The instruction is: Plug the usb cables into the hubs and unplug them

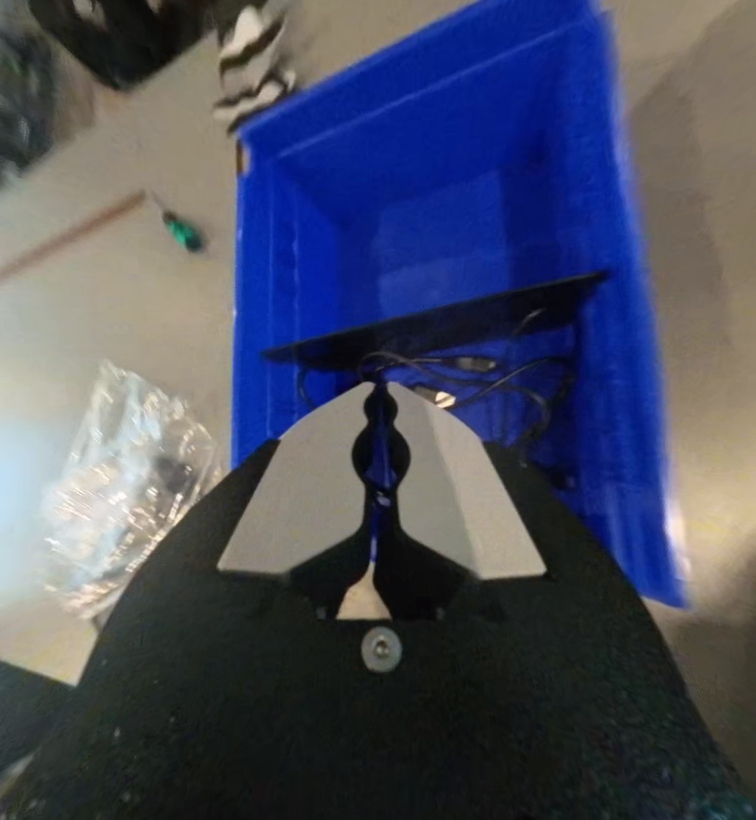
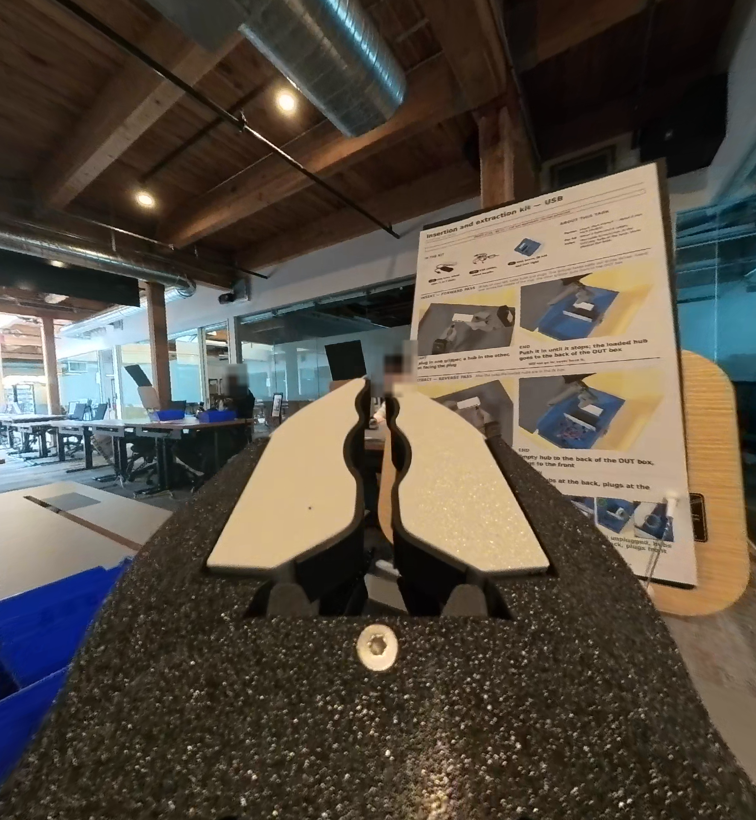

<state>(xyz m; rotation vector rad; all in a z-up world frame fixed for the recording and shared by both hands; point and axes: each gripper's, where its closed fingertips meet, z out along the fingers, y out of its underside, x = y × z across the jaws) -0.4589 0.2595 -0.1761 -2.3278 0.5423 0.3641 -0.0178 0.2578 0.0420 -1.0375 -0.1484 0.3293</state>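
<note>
A blue bin [image 1: 456, 186] stands on the pale table, split by a black divider [image 1: 433, 319]. The near compartment holds a tangle of thin black usb cables [image 1: 513, 386] with silver plugs [image 1: 473, 364]. The far compartment looks empty, and no hub shows. My left gripper [image 1: 376, 387] is over the near compartment, shut, and a thin black cable runs out from its tips. The view is blurred. My right gripper [image 2: 378, 392] points up and out into the room, with a narrow gap between its jaws and nothing in it. A corner of the blue bin [image 2: 12, 643] shows at its lower left.
A clear plastic bag [image 1: 123, 466] lies left of the bin. A green-handled screwdriver [image 1: 185, 230] lies farther left and back. A black-and-white striped object [image 1: 252, 57] sits behind the bin. An instruction poster [image 2: 544, 355] on a wooden stand is right of the right gripper.
</note>
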